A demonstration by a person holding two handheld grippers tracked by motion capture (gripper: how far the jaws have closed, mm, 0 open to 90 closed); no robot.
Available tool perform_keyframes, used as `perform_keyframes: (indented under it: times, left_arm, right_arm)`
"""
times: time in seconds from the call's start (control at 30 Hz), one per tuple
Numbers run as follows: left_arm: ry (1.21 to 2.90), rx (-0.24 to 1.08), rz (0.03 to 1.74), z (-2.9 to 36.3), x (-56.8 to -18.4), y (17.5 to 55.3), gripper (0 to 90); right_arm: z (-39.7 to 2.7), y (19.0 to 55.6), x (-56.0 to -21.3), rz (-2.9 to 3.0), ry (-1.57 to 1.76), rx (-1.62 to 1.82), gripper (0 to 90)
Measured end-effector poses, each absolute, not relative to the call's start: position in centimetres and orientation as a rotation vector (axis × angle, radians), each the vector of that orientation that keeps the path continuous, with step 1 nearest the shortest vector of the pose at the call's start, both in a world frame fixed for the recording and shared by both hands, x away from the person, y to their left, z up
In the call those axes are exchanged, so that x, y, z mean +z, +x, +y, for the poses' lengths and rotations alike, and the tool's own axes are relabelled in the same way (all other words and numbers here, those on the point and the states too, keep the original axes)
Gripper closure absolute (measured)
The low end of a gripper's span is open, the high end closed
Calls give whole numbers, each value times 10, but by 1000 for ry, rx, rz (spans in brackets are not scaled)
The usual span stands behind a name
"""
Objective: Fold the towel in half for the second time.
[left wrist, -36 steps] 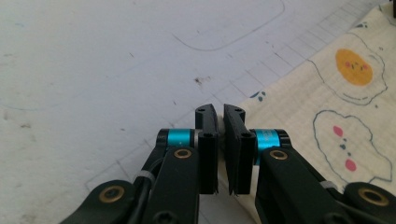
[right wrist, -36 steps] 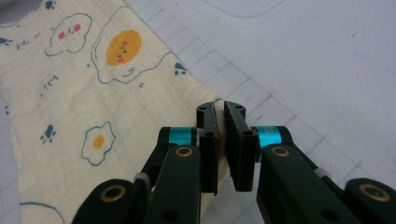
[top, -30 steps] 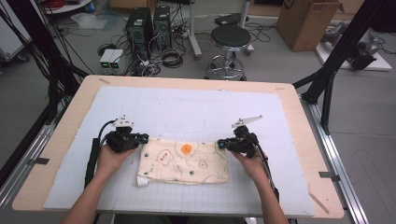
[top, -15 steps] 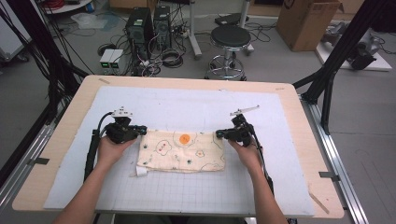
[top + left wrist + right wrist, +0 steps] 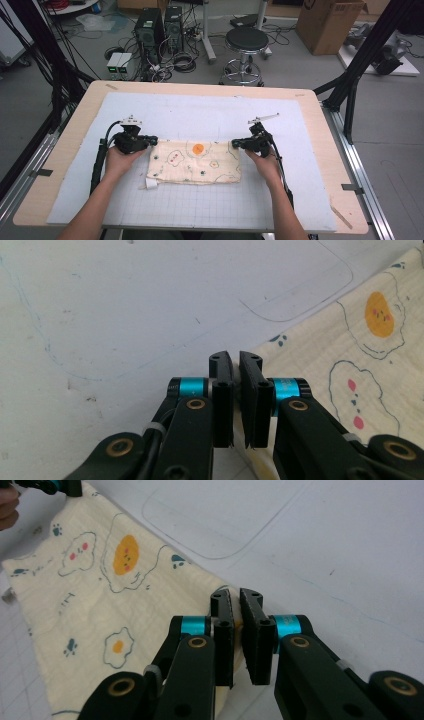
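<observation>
cloth [image 5: 194, 161] — cream, printed with fried eggs, folded flat on the white mat [image 5: 210, 115] near the table's front edge | left gripper [image 5: 150, 140] — jaws narrow, pinching the cloth's far-left corner | right gripper [image 5: 236, 144] — jaws narrow, pinching its far-right corner | table [image 5: 330, 150] — wooden rim around the mat

Round stool [image 5: 247, 41], cardboard box [image 5: 334, 24] behind table [image 5: 310, 107].

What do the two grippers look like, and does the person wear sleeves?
Both the left gripper and right gripper are black, with flat jaws, cyan rings and brass-coloured pivot bolts. A black cable trails from each. No sleeves show on the forearms.
</observation>
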State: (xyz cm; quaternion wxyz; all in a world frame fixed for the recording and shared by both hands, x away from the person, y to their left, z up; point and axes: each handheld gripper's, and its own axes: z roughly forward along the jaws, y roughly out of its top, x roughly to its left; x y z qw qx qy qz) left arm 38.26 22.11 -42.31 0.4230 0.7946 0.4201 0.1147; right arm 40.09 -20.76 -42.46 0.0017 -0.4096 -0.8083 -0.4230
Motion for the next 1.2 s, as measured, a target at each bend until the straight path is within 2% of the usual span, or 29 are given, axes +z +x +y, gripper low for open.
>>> perform_keyframes:
  times: [0.87, 1.2]
  left_arm:
    - [1954, 320, 944, 228, -412, 350, 842]
    - [1957, 319, 906, 230, -412, 337, 841]
  right_arm:
    - [-213, 374, -404, -2531, -1175, -1458, 847]
    - [-216, 363, -407, -2507, -1141, -1480, 845]
